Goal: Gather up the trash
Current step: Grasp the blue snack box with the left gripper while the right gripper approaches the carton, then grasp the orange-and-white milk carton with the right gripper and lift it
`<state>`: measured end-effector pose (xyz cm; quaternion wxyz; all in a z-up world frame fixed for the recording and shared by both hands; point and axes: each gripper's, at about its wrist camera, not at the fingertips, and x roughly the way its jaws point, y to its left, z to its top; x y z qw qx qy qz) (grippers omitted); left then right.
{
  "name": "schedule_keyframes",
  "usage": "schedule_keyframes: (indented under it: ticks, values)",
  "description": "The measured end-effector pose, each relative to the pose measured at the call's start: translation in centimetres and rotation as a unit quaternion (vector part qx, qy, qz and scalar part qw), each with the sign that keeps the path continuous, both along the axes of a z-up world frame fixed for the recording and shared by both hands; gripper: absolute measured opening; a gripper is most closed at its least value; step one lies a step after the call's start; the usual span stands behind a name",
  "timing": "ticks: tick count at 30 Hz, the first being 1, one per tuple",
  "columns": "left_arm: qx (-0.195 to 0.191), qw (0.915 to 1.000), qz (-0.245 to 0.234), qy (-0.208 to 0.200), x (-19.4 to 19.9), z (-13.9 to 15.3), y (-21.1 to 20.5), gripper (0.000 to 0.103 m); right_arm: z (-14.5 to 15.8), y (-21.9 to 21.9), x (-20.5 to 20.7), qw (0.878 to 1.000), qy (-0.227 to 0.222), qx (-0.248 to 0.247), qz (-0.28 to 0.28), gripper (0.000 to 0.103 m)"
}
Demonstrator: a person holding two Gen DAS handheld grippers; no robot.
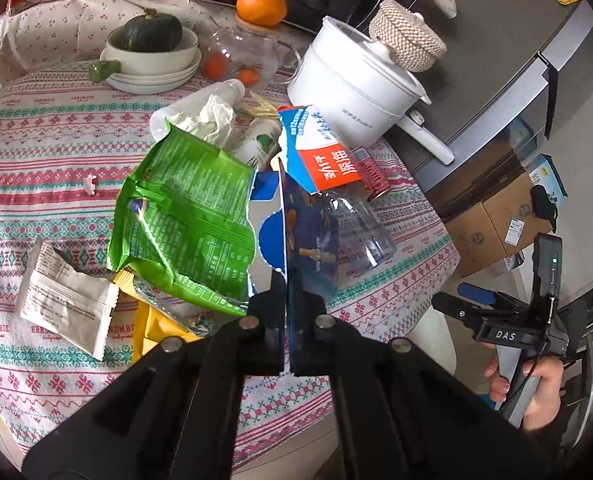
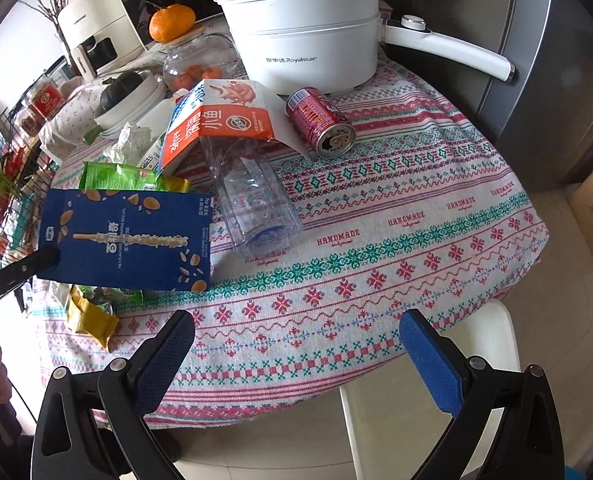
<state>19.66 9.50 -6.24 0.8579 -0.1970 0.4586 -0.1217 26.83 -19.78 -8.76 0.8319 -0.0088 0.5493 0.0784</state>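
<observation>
My left gripper (image 1: 287,300) is shut on a flat dark blue snack box (image 1: 308,232), seen edge-on and held above the table; the same box (image 2: 124,236) shows face-on in the right wrist view with the left gripper's fingertip (image 2: 44,258) on its edge. My right gripper (image 2: 296,348) is open and empty over the table's front edge. Trash lies on the patterned tablecloth (image 2: 416,216): a green wrapper (image 1: 184,212), a clear plastic bottle (image 2: 256,204), a red can (image 2: 320,122), an orange-and-blue carton (image 2: 224,120), a white sachet (image 1: 64,300), a yellow packet (image 2: 90,318) and crumpled tissue (image 1: 212,116).
A white electric pot (image 2: 308,40) stands at the back of the table, with a glass jar of tangerines (image 2: 200,64) and a bowl holding a green squash (image 1: 152,40). A grey fridge (image 2: 556,60) is at right, cardboard boxes (image 1: 492,216) on the floor, and a white stool (image 2: 428,392) sits below the table edge.
</observation>
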Motion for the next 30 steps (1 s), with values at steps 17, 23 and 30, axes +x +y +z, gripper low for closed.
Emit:
schedule_keyframes:
  ticks: [17,23,30]
  values:
    - [0.037,0.9882,0.049,-0.140,-5.2,7.7,2.7,0.001,-1.6,7.9,6.5,0.987,-0.089,-0.106,0.078,0.097]
    - [0.060,0.9865,0.068,-0.136,-5.0,7.0,4.1,0.001,-4.0,11.6,8.9,0.963,-0.139,-0.197,0.122,0.080]
    - [0.062,0.9858,0.083,-0.133,-5.2,6.6,5.0,0.001,-4.3,14.1,11.8,0.951,-0.184,-0.217,0.123,0.034]
